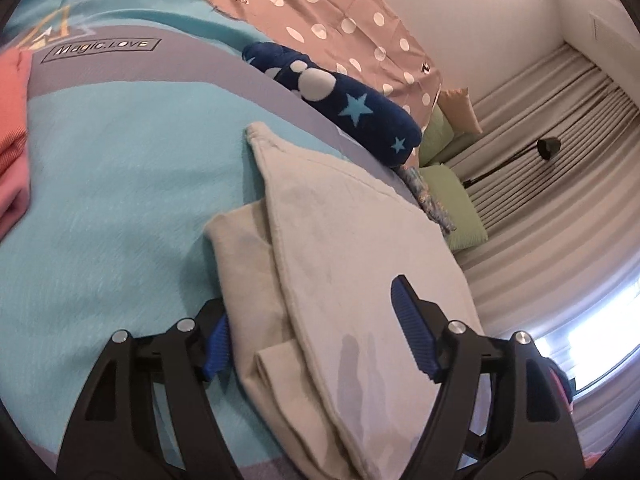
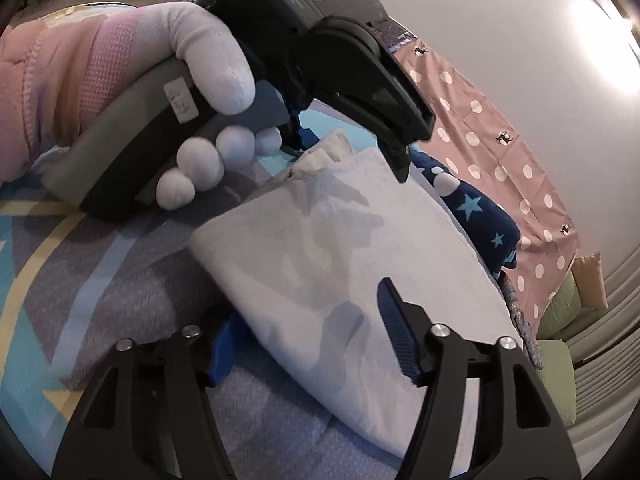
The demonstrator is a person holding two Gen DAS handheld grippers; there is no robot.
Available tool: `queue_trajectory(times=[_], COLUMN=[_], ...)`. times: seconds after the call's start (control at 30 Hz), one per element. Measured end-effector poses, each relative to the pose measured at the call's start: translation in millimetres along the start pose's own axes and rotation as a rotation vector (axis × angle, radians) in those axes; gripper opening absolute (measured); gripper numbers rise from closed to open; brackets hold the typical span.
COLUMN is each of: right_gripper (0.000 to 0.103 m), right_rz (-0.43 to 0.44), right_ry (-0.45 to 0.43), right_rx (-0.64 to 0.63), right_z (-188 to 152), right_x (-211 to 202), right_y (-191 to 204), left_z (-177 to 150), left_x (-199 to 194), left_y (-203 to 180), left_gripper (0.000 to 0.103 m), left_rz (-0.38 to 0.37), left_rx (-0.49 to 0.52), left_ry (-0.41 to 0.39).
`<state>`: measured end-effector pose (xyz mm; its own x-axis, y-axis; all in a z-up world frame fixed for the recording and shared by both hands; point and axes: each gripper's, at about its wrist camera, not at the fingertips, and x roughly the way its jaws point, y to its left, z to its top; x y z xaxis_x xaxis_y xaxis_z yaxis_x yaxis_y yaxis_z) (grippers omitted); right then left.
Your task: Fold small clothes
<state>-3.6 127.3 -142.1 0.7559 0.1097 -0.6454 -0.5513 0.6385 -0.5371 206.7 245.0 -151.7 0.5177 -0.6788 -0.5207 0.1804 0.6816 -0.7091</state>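
A folded cream garment lies on the teal and grey bed cover. In the left wrist view my left gripper stands open over its near end, one blue pad at the cloth's left edge and the other above its top layer. The right wrist view shows the same garment with my right gripper open astride its near corner, the cloth lying loose between the fingers. At the garment's far end a white-gloved hand holds the left gripper, its jaws apart over the cloth.
A navy blanket roll with stars lies just beyond the garment, backed by a pink polka-dot cloth. Pink and orange folded clothes sit at the far left. Green cushions, a black lamp and curtains lie past the bed's edge.
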Motion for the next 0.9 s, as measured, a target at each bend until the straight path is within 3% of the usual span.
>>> queue_trajectory(times=[0.2,0.47,0.6,0.7,0.9], right_gripper=[0.065,0.061,0.045,0.042,0.041], right_rz=[0.013,0.025,0.028,0.023,0.035], right_ry=[0.000,0.003,-0.002,-0.004,-0.003], right_rx=[0.016,0.058,0.034,0.028,0.044], right_z=[1,4,7,8,8], right_x=[3,10,6,4,6], right_y=[-2,-8,4,8,3], left_z=[13,19,19,21,21], left_x=[7,19,19,19,21], left_y=[6,-3,2,12,12], left_gripper=[0.073,0.070,0.055,0.040,0.037], left_rz=[-0.036,-0.012,-0.003,-0.007,-0.007], left_rx=[-0.045,0.000,-0.008,-0.052,-0.053], left_ry=[0.013,0.019,0.010,0.006,0.004])
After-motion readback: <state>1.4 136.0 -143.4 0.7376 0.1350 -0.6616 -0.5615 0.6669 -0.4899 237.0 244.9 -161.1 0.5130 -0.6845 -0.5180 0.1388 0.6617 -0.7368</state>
